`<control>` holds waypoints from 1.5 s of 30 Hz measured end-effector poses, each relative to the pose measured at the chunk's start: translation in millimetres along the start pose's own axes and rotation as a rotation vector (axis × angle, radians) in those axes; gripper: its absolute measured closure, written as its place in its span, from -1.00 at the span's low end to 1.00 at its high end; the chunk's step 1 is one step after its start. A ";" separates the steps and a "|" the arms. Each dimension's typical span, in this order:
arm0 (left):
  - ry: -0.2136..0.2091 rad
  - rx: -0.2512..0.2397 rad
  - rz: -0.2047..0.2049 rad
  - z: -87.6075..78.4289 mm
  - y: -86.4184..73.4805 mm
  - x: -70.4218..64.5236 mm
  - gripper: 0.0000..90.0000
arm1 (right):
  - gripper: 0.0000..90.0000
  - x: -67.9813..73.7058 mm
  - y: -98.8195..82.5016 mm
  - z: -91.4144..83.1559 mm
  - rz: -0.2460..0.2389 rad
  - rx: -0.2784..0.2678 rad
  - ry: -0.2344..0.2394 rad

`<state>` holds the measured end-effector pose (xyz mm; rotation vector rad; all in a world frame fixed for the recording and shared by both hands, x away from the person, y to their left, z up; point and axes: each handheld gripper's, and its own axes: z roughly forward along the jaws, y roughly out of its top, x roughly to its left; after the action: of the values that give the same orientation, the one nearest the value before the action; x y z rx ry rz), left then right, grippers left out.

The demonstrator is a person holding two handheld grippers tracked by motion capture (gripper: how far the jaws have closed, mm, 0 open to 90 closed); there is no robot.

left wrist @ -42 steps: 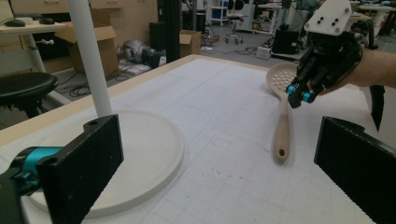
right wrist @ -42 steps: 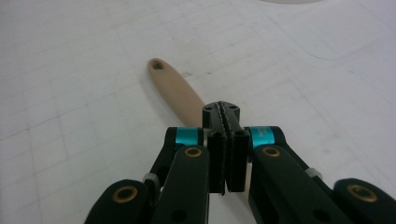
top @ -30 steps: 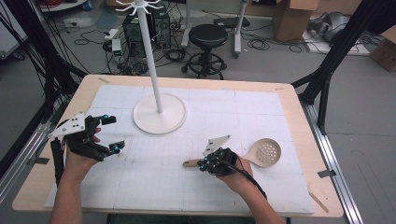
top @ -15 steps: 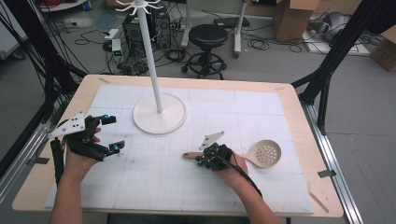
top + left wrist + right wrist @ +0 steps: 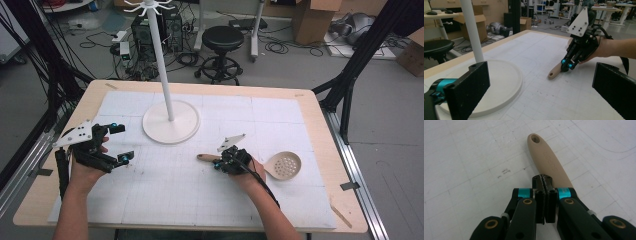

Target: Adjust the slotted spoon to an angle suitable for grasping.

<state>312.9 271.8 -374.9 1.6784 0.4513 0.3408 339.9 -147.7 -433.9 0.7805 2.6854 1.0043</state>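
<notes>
A slotted spoon lies flat on the white mat, its round perforated head (image 5: 283, 165) to the right and its beige handle (image 5: 205, 157) pointing left. My right gripper (image 5: 220, 162) is low over the handle's middle. Its jaws are pressed together (image 5: 545, 180), with the handle (image 5: 546, 155) running on beneath and beyond them, its hanging hole at the far end. My left gripper (image 5: 121, 142) hovers at the mat's left side with its jaws wide apart (image 5: 541, 92) and nothing between them. It looks across at the right gripper (image 5: 567, 66) and the spoon handle (image 5: 555, 71).
A white hanging stand rises from the mat's back middle, with a round base (image 5: 171, 121) and a tall pole (image 5: 161, 55) topped by hooks. The base (image 5: 506, 82) lies close ahead of the left jaw. The wooden table edge (image 5: 320, 120) frames the mat.
My right gripper has moved a little away from the person and lower, onto the spoon handle's line, its jaws staying together. The left gripper and the spoon have kept still.
</notes>
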 end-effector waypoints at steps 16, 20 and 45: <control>-0.001 -0.002 -0.001 0.4 0.0 -0.2 -0.96 | 0.73 -6.9 -7.2 -67.8 0.027 -0.244 -0.005; -0.004 0.000 -0.001 1.1 0.1 -0.9 -0.96 | 0.64 -7.7 -14.2 -89.1 0.029 -0.310 -0.020; -0.014 0.005 0.004 4.4 3.6 -5.7 -0.96 | -0.18 -22.3 -42.5 -140.4 0.064 -0.570 -0.077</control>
<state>310.4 264.8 -371.8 1.6862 0.4388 0.3312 295.0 -265.4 -355.6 0.7584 2.1406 1.6076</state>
